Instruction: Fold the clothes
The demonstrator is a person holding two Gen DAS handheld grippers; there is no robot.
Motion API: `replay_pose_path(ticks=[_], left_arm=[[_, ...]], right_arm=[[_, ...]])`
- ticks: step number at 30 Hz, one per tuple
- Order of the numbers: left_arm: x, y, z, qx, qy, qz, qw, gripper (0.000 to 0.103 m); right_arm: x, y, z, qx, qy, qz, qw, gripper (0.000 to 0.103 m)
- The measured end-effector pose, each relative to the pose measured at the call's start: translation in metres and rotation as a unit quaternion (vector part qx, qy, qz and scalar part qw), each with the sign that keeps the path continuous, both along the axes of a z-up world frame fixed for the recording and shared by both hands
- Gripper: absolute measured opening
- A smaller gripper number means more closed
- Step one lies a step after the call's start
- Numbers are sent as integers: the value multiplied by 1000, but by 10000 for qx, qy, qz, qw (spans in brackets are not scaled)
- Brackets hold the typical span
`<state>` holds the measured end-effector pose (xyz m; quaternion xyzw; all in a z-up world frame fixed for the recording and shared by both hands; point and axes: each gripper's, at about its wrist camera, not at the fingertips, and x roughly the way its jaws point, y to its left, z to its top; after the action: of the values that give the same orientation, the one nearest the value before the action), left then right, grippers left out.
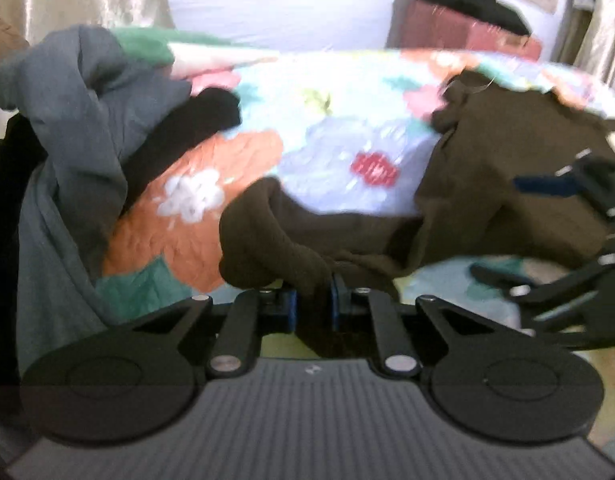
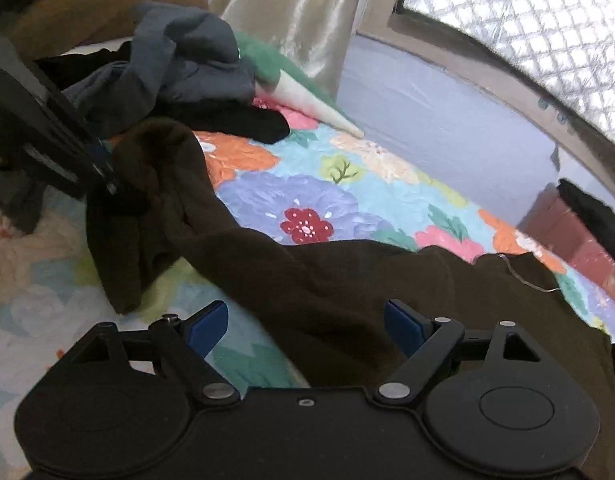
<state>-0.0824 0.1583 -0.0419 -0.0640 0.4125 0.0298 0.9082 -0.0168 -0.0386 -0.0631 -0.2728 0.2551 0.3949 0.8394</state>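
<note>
A dark brown garment (image 1: 487,184) lies crumpled on the flowered bedspread (image 1: 339,136). My left gripper (image 1: 312,300) is shut on a bunched edge of it, lifted a little off the bed. In the right wrist view the brown garment (image 2: 347,280) stretches from the left gripper (image 2: 103,176) at the left across to under my right gripper (image 2: 305,326). My right gripper is open, its blue pads (image 2: 207,326) spread above the cloth, holding nothing. It also shows in the left wrist view (image 1: 523,236) at the right edge.
A pile of grey (image 1: 79,120) and black clothes (image 1: 195,124) lies at the bed's left side, also in the right wrist view (image 2: 179,60). A reddish box with black cloth on it (image 1: 463,24) stands beyond the bed. Curtains (image 2: 299,12) and a window (image 2: 527,32) lie behind.
</note>
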Motion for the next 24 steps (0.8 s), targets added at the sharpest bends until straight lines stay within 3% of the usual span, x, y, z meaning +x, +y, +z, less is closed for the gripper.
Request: replay_pose_path(ticks=[4,6,8,10,11,14,16,18,20,23,24], left_arm=[[-20,12,30,-507,-499,-191,9973,14],[-38,28,49,-1000,-890,-229,9907,14],[-59,54,66,-1791,-1430,-211,9732,14],[-78,86,74,-2593,-1907,-22,9468,14],[-86,101,75,-2864,-2083,90,9351,14],[-98,131,63,-3335,-2177,553,9156,14],[-97,139,53,-3361,-1880,855,9189,14],[-89,138,41,-3134,-1323,1148,9333,14],[-81,133,32,-2994,-935,1382,9394,14],[-76,126,31,-2629,-715,1752,9461,13],[-77,126,33,-2613,-776,1842,9443,13]], right_arm=[[2,-10,18,163,-217,-254,9993,89],[9,-22,27,489,128,-445,9977,89],[16,-31,32,711,434,-625,9946,89],[22,-36,31,751,576,-779,9925,89],[23,-38,29,740,590,-847,9919,89],[23,-40,24,751,657,-895,9910,89],[21,-38,20,658,670,-852,9919,89],[17,-35,15,518,646,-797,9934,89],[14,-32,11,386,647,-724,9945,89],[7,-27,6,292,732,-616,9950,89],[4,-26,5,309,775,-563,9949,89]])
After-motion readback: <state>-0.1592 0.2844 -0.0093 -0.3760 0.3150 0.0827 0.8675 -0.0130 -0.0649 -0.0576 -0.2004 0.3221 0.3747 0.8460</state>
